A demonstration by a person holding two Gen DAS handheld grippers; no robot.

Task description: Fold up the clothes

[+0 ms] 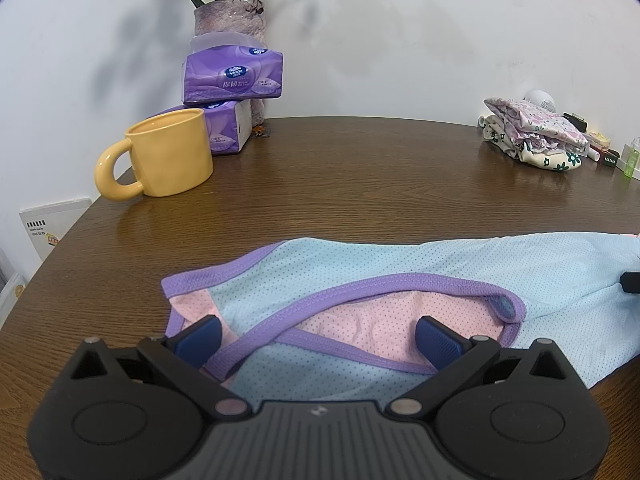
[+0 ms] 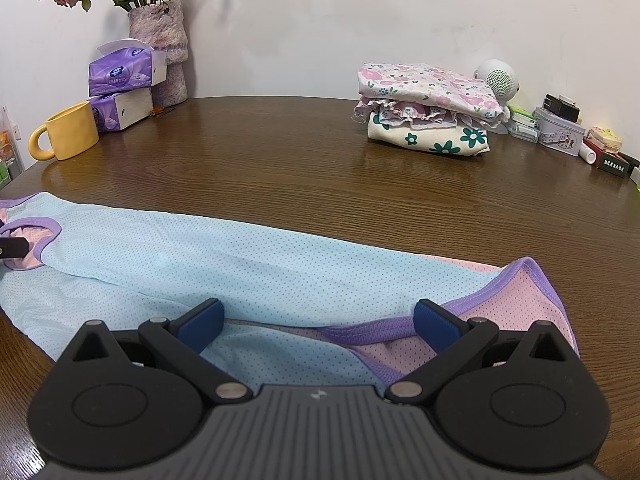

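A light blue mesh garment point(image 1: 360, 268) with purple trim and pink lining lies flat along the near edge of the brown table point(image 1: 360, 176). My left gripper point(image 1: 318, 334) is open above its armhole end, blue pads wide apart over the pink lining and purple trim. In the right wrist view the same garment point(image 2: 224, 268) stretches from the left to the pink hem end at the right. My right gripper point(image 2: 318, 320) is open over that hem end, its fingers straddling the purple-trimmed edge. Neither gripper holds cloth.
A yellow mug point(image 1: 160, 156) and stacked purple tissue packs point(image 1: 232, 80) stand at the back left before a vase point(image 1: 232, 20) of dried flowers. A pile of folded floral clothes point(image 2: 432, 108) sits at the back right, with a white speaker point(image 2: 498, 78) and small boxes beside it.
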